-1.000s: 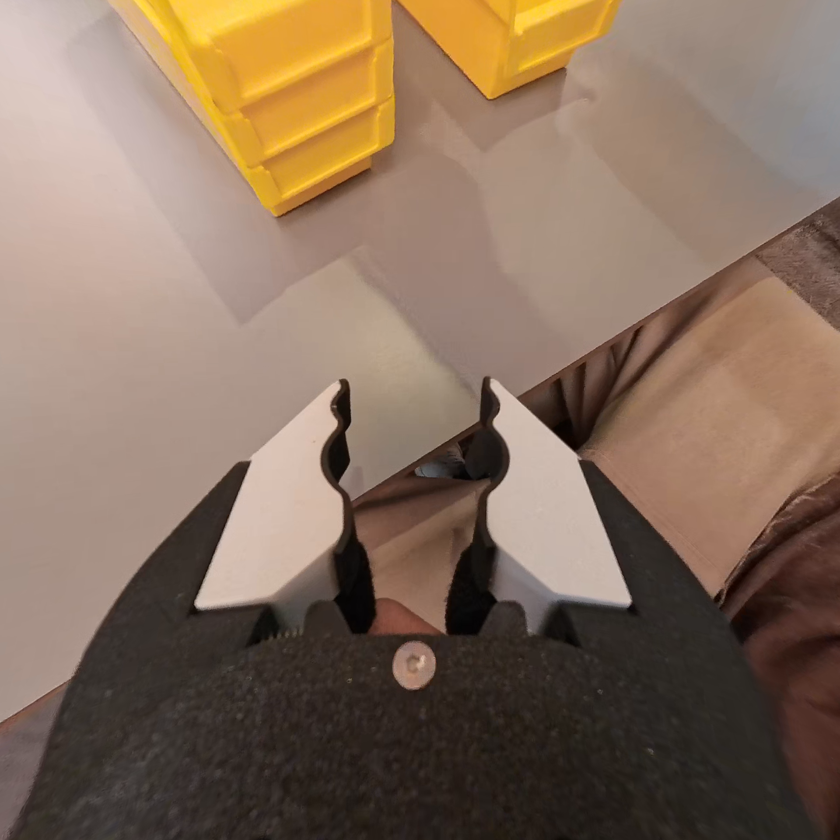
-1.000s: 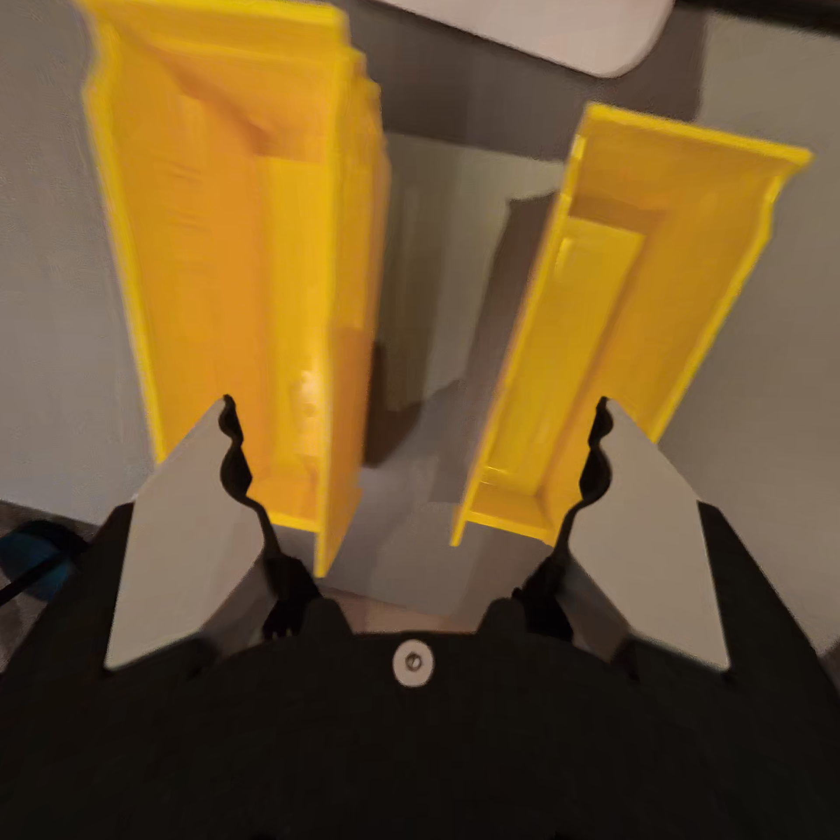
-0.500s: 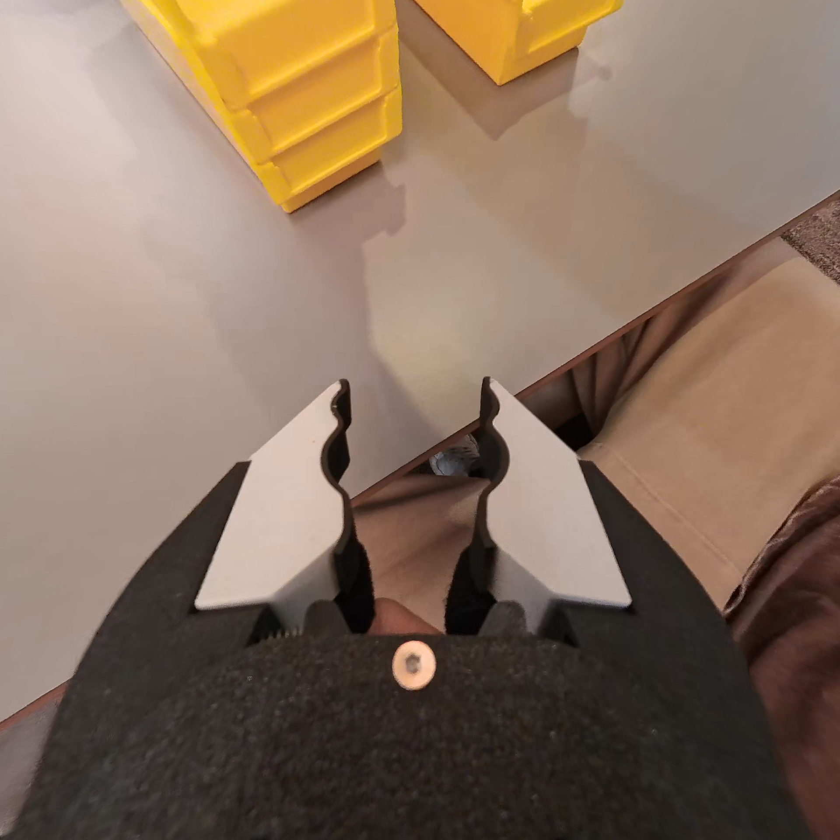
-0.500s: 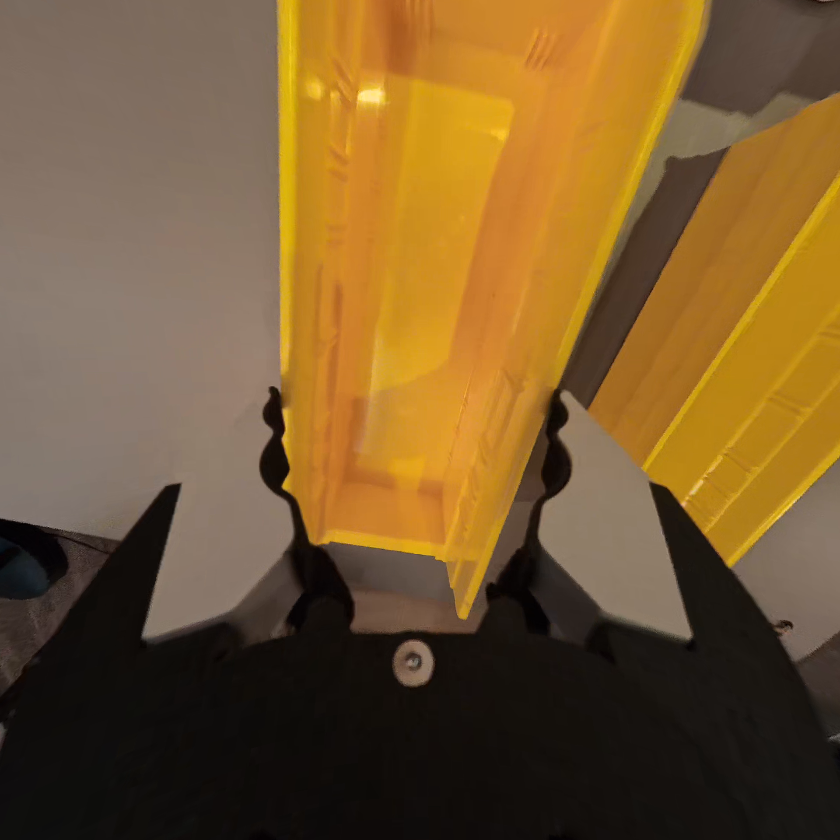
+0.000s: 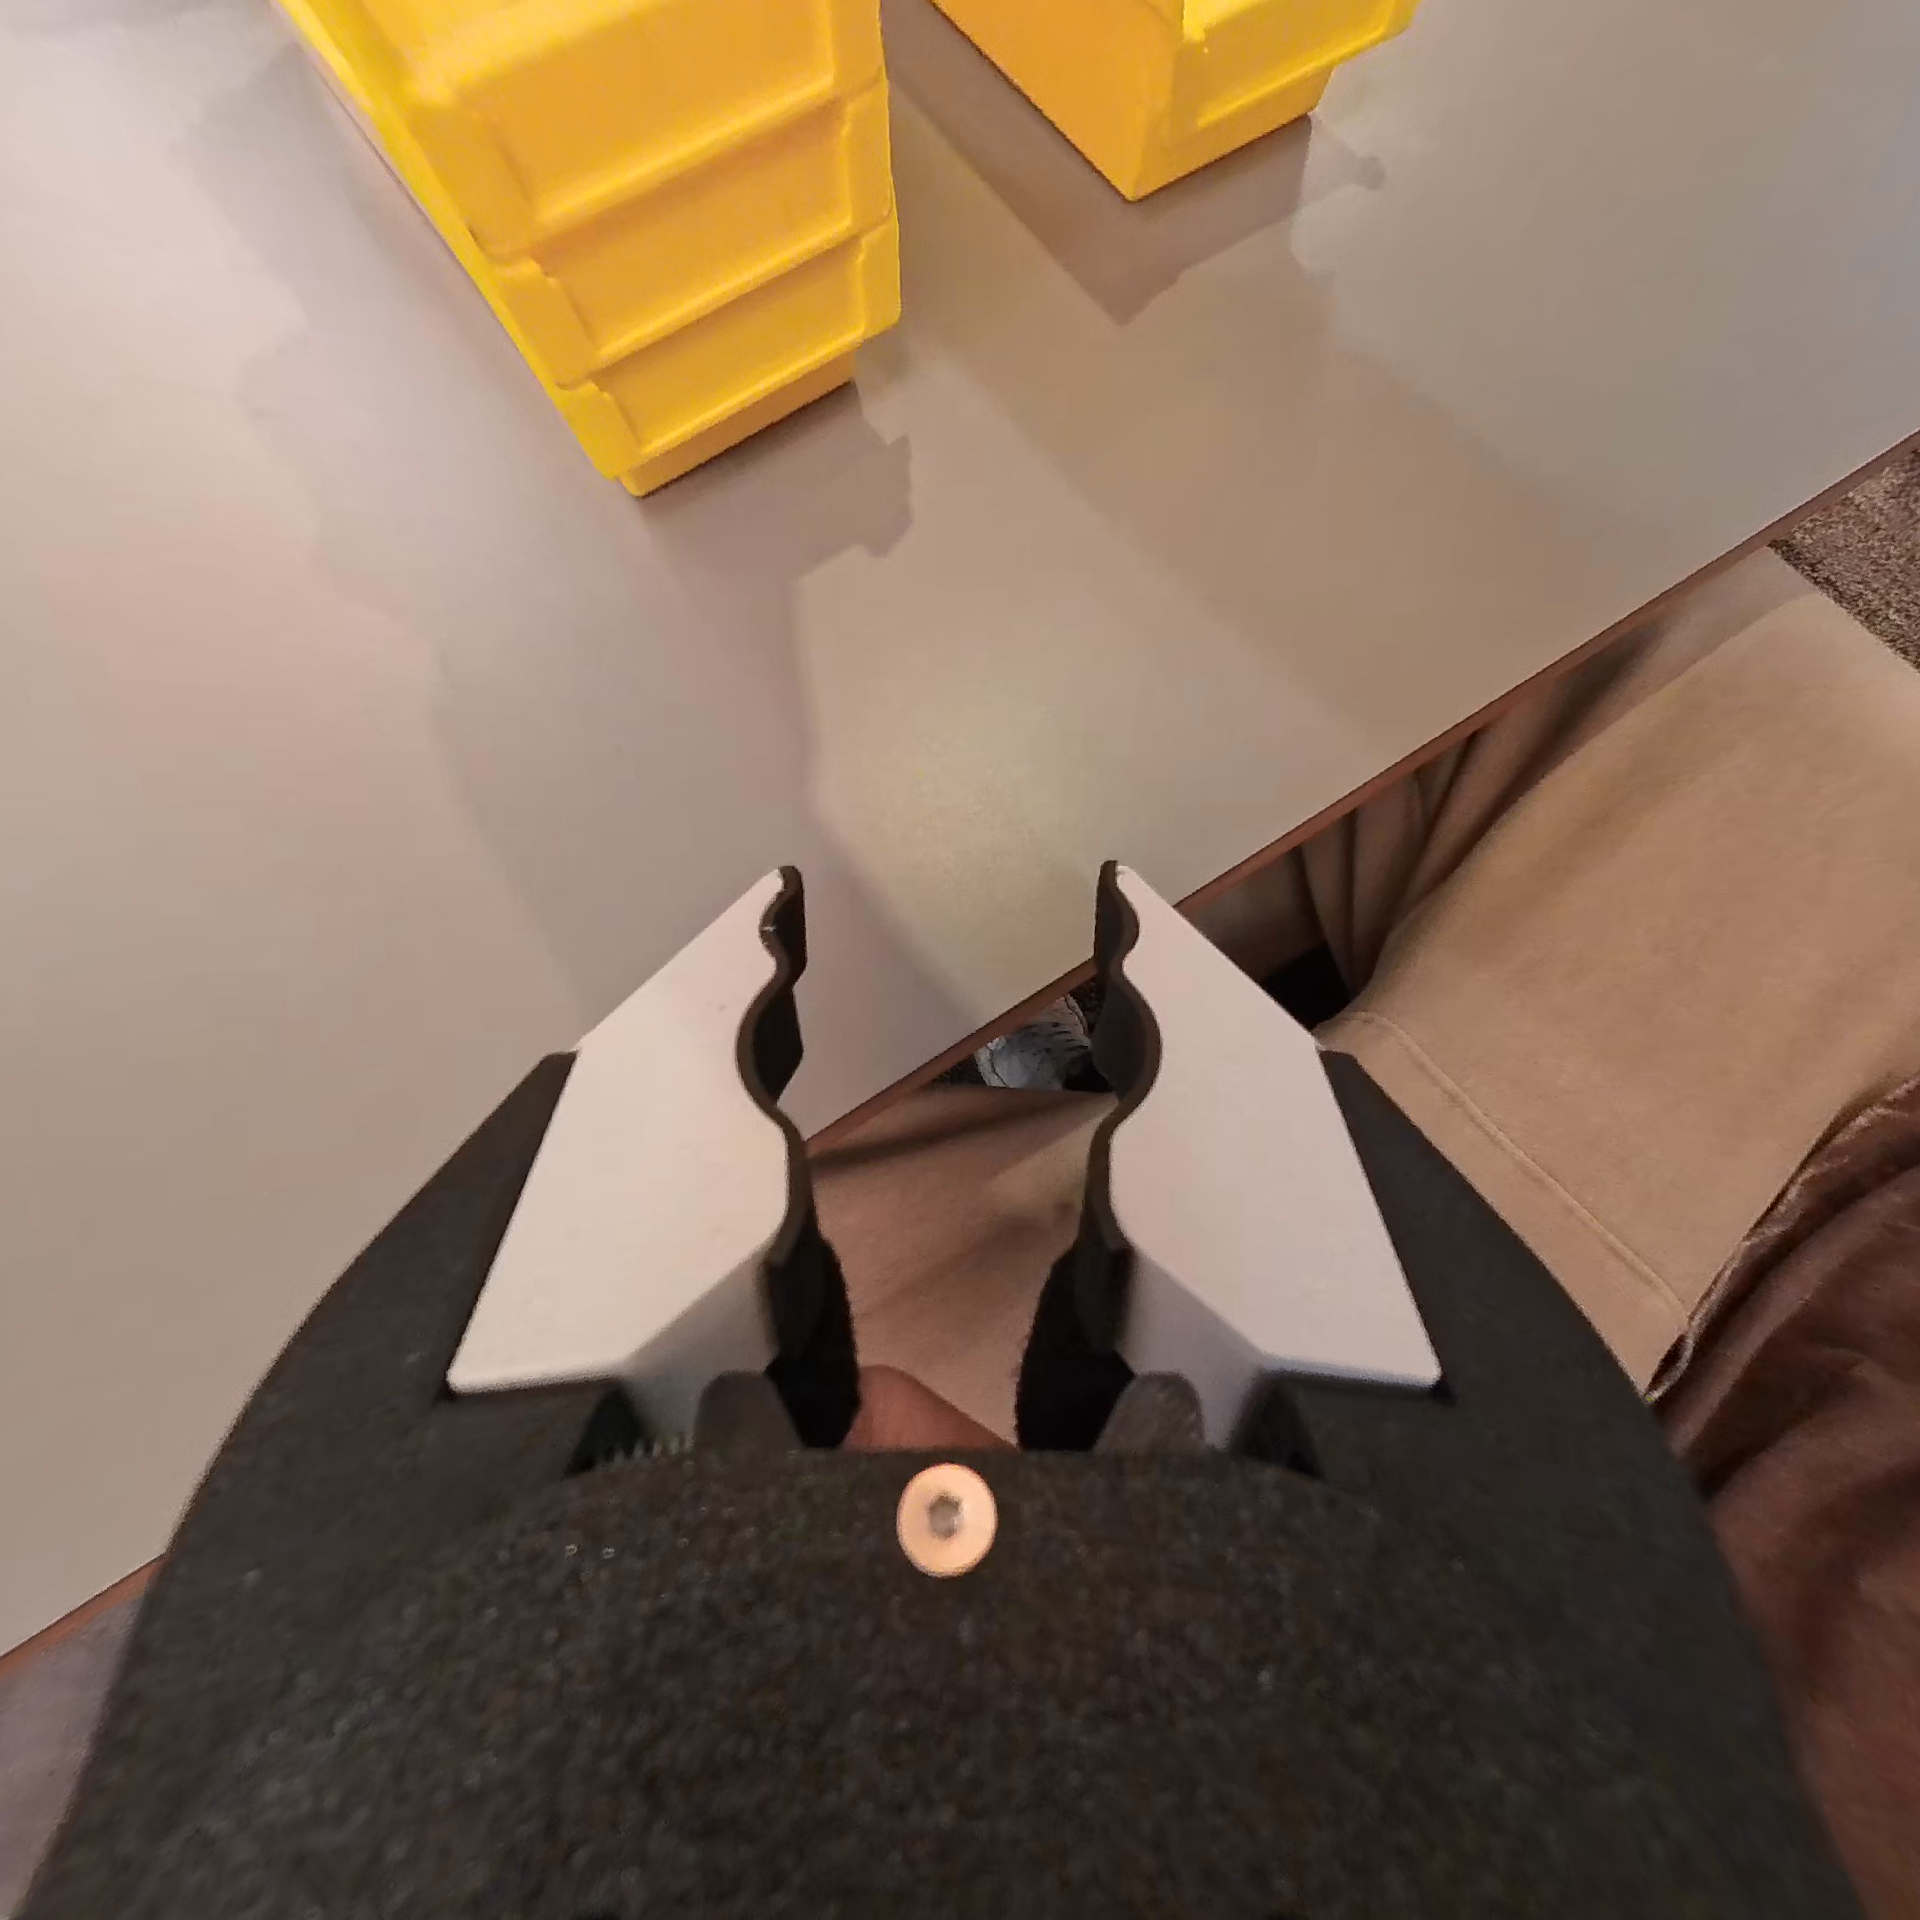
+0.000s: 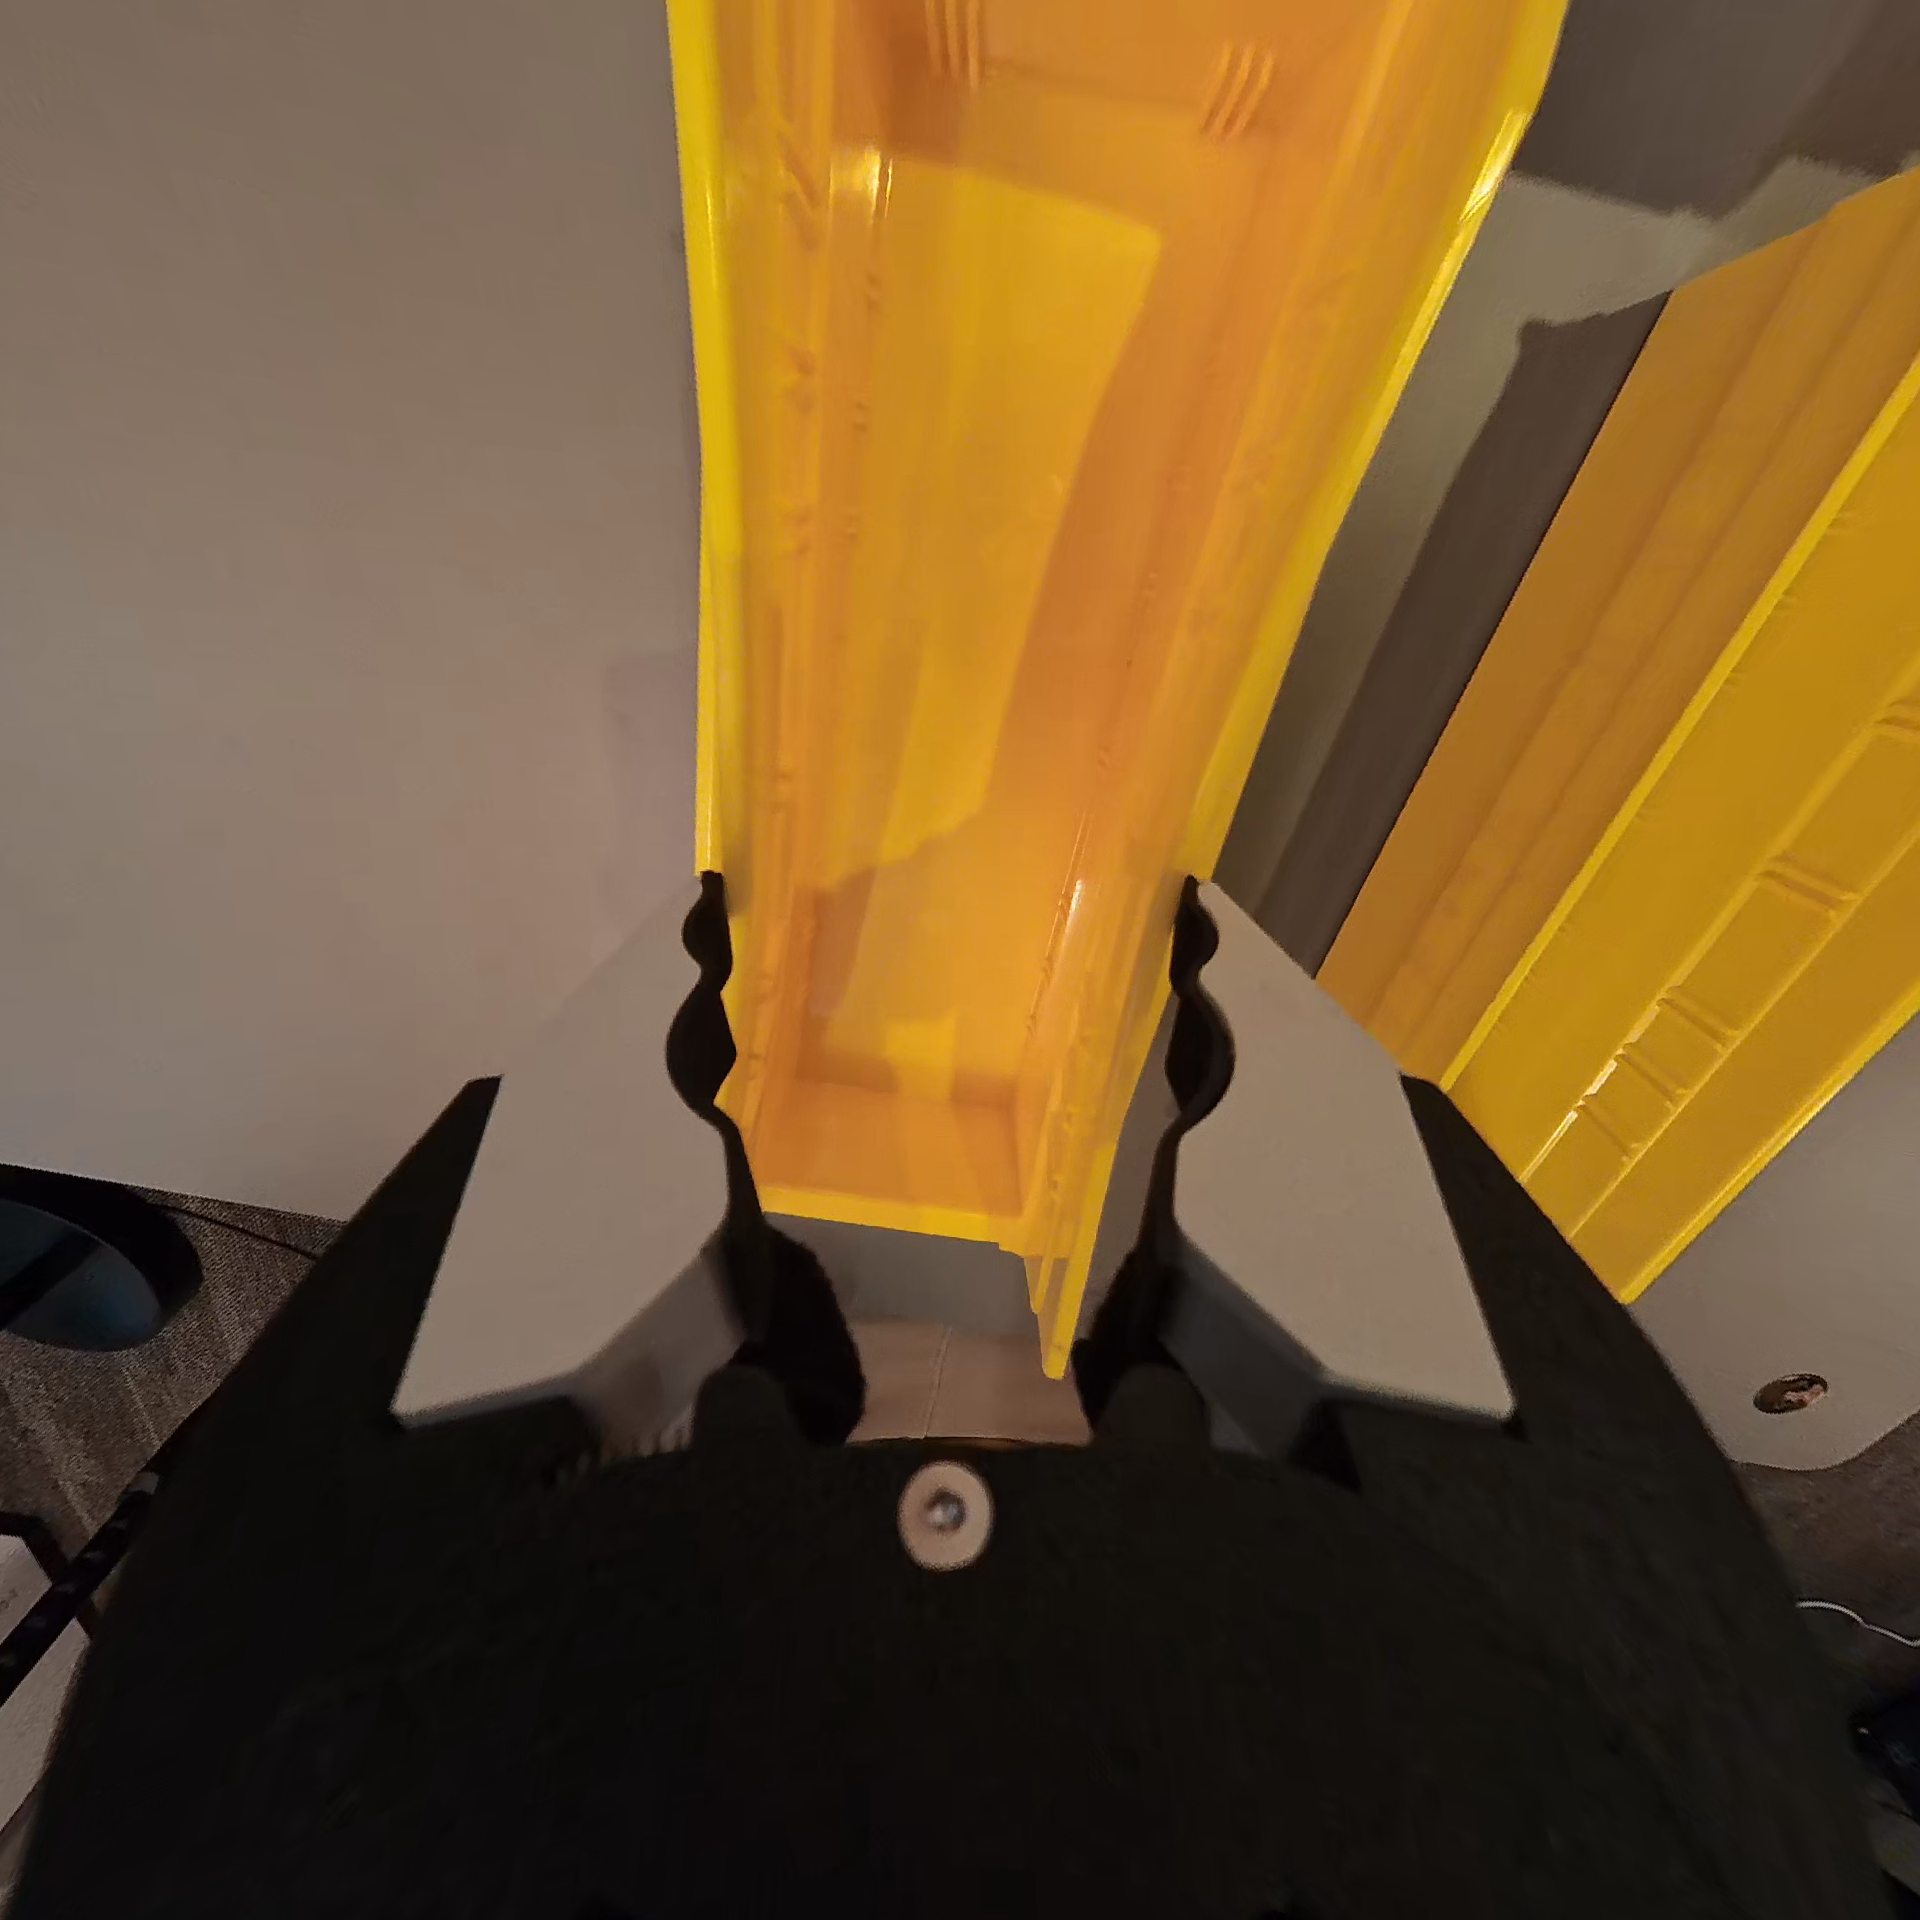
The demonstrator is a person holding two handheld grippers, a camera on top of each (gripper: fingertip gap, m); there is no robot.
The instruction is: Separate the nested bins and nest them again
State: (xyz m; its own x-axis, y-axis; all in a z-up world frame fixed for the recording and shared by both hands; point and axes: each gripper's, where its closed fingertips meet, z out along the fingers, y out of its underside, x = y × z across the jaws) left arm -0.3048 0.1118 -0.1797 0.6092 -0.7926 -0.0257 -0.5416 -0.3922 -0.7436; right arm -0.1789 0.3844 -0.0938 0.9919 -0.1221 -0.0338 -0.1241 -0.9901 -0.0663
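In the right wrist view, my right gripper [image 6: 945,894] straddles the near end of the yellow nested bin stack [image 6: 987,520]. Both pads press on its two long side walls. A single yellow bin [image 6: 1683,790] lies apart to the right on the grey table [image 6: 312,520]. In the left wrist view, my left gripper [image 5: 951,883] is open and empty over the table's front edge. The nested stack [image 5: 686,239] and the single bin [image 5: 1195,94] stand far ahead of it.
The table's front edge [image 5: 1455,727] runs diagonally under my left gripper, with a person's lap in tan trousers [image 5: 1558,987] below it. A dark round object [image 6: 83,1278] lies on the carpet at the lower left of the right wrist view.
My right gripper moved left from between the two bins onto the nested stack, and its jaws narrowed until the pads met the stack's sides. My left gripper stayed open, barely moving.
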